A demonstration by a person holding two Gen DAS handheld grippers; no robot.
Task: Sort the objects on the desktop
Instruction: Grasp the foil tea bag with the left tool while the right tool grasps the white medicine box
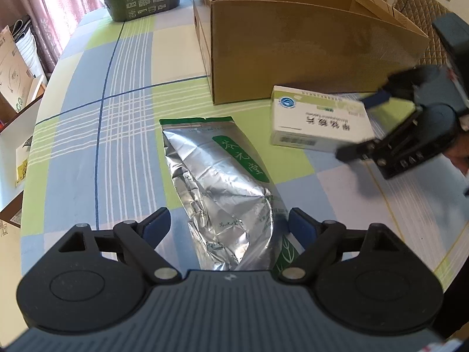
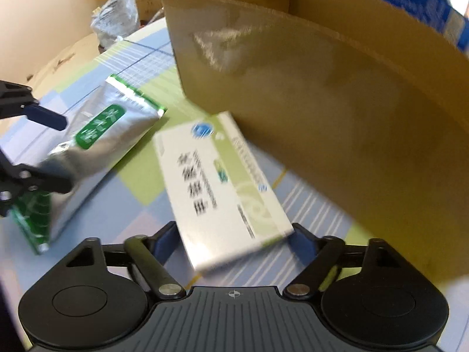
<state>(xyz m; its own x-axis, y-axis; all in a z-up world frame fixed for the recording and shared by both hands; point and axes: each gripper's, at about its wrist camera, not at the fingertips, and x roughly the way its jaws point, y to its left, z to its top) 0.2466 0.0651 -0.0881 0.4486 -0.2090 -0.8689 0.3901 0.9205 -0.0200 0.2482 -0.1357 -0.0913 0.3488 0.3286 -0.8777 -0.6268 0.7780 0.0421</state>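
Left wrist view. Left gripper (image 1: 227, 224): jaws wide, straddling the near end of the foil pouch (image 1: 225, 190), pads clear of it on both sides, nothing held. Pouch: crinkled silver foil, green label, lying flat on the checked tablecloth (image 1: 88, 146). Right gripper (image 1: 362, 126): fingers either side of the white carton (image 1: 318, 118), which sits near the front wall of the cardboard box (image 1: 293, 47). Box: open-topped, matte brown, corrugated. Advice: centre the pouch between the pads before closing; foil is slippery and will crumple, so take the fuller middle, not the flat seal.

Right wrist view. Right gripper (image 2: 234, 242): jaws set about the carton's (image 2: 225, 187) width, pads at its two long edges. Motion blur hides whether they press, so a grip is unconfirmed. Carton: rigid, smooth printed card, rectangular, lying beside the box (image 2: 337, 102). Advice: squeeze across the short width, lift level, clear the box wall before release.
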